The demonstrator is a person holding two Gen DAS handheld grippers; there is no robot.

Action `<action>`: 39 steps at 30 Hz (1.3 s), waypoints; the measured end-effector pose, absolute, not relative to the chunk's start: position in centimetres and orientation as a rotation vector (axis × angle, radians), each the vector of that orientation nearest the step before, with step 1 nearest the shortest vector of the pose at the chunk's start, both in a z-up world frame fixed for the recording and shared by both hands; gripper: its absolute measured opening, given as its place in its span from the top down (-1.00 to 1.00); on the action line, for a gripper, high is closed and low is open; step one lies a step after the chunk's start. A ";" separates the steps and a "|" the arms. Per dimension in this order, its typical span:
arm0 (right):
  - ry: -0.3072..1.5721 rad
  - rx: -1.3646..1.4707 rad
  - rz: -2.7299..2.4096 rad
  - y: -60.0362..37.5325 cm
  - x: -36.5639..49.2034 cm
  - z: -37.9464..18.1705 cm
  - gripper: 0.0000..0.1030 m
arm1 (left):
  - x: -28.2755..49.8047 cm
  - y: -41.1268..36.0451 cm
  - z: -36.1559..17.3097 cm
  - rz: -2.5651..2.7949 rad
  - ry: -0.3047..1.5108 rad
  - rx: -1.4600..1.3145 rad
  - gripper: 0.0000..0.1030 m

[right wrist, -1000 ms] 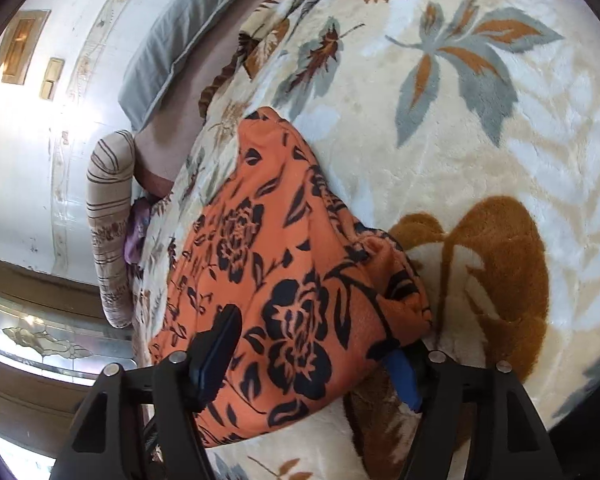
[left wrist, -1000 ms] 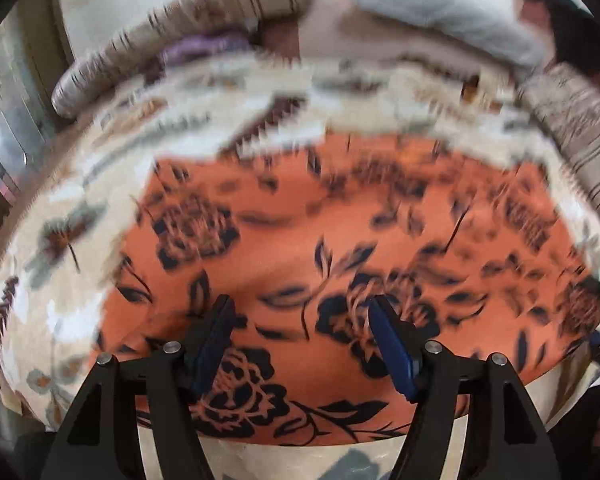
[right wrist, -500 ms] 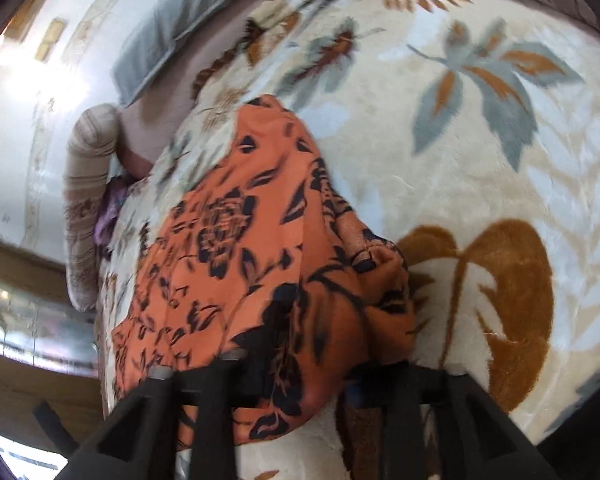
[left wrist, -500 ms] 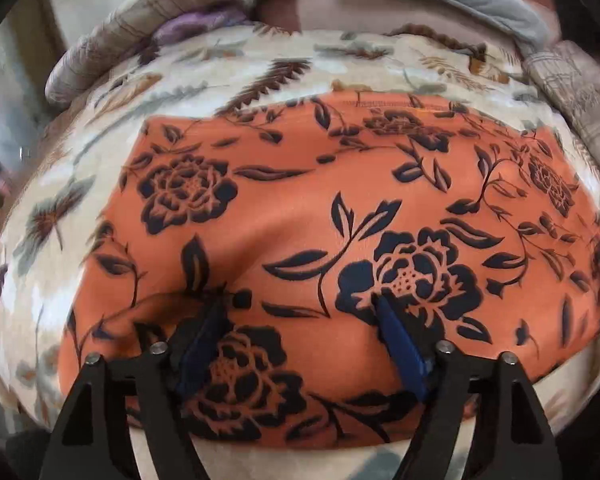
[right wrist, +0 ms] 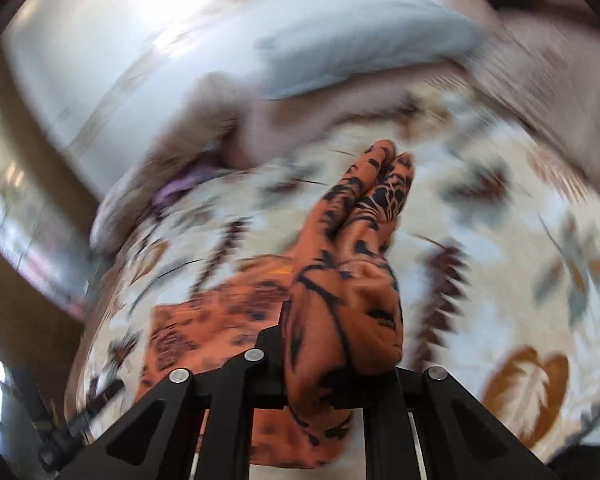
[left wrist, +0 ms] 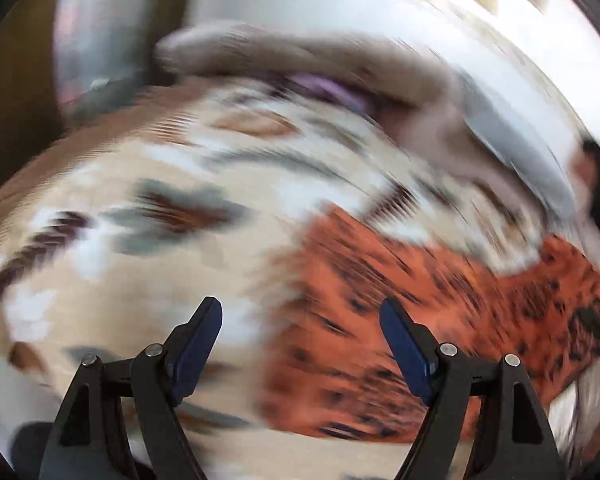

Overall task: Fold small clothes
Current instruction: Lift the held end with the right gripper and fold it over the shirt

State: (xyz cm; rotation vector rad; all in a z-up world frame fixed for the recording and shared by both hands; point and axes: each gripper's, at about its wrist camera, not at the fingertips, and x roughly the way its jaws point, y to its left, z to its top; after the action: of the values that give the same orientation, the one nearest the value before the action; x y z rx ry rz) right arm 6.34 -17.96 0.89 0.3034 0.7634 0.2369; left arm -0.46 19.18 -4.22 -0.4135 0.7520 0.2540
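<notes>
An orange garment with black flowers (left wrist: 400, 320) lies on a cream leaf-patterned blanket (left wrist: 148, 240). In the left wrist view, heavily blurred, my left gripper (left wrist: 300, 320) is open and empty, above the garment's left edge. In the right wrist view my right gripper (right wrist: 332, 360) is shut on a bunched fold of the garment (right wrist: 348, 280), which stands up from between the jaws while the remainder (right wrist: 220, 320) trails down to the left on the blanket (right wrist: 500, 240).
A grey pillow (right wrist: 360, 52) and a striped bolster (left wrist: 300, 52) lie at the far end of the bed, with a purple item (left wrist: 324, 84) beside them. A brown wooden frame (right wrist: 32, 264) runs along the left.
My right gripper has shut on the garment's edge and lifted it. My left gripper has swung left off the garment's middle to its left edge. Both views are now motion-blurred.
</notes>
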 end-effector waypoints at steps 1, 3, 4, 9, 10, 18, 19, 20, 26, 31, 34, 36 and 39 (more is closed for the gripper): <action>0.757 0.267 0.265 -15.9 6.2 1.4 0.76 | -1.1 21.4 -4.3 0.313 0.734 -0.432 -0.58; 0.759 0.181 0.332 -11.0 5.8 1.6 0.76 | -1.5 24.8 -5.3 0.390 0.743 -0.461 -0.58; 0.766 0.130 0.367 -8.3 5.6 1.3 0.76 | -1.8 26.2 -6.1 0.425 0.756 -0.482 -0.58; 0.935 -0.106 0.517 3.1 5.0 -5.5 0.77 | -2.8 30.5 -9.9 0.508 0.840 -0.647 -0.58; 1.012 -0.132 0.530 4.5 5.3 -7.9 0.77 | -2.7 30.6 -10.1 0.502 0.844 -0.648 -0.58; 0.960 -0.082 0.537 4.5 5.6 -4.3 0.77 | -2.8 29.8 -10.0 0.464 0.840 -0.646 -0.58; 0.935 -0.075 0.538 4.8 5.4 -3.3 0.77 | -2.7 29.8 -10.0 0.462 0.839 -0.642 -0.58; 0.918 -0.078 0.541 5.1 5.2 -3.0 0.77 | -2.5 29.6 -10.0 0.458 0.842 -0.632 -0.58; 1.027 -0.182 0.564 8.3 4.9 -9.9 0.67 | -2.7 29.7 -10.2 0.464 0.849 -0.620 -0.58; 0.982 -0.136 0.661 8.1 3.6 -8.7 -0.43 | -2.9 29.6 -9.9 0.457 0.835 -0.613 -0.58; 0.951 -0.107 0.691 7.7 2.2 -8.0 -0.49 | -3.0 28.5 -9.3 0.403 0.817 -0.608 -0.58; 0.934 -0.042 0.729 7.0 1.1 -7.8 -0.49 | -3.2 27.5 -8.6 0.328 0.809 -0.611 -0.58; 0.906 0.049 0.716 4.1 0.0 -7.2 -0.49 | -3.7 24.4 -7.3 0.177 0.809 -0.585 -0.58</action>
State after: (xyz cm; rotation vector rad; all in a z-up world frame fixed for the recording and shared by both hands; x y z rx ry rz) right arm -0.03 4.12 -7.19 0.0486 0.9064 0.7164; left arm -3.70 24.37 -7.35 -0.5854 0.8094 0.1774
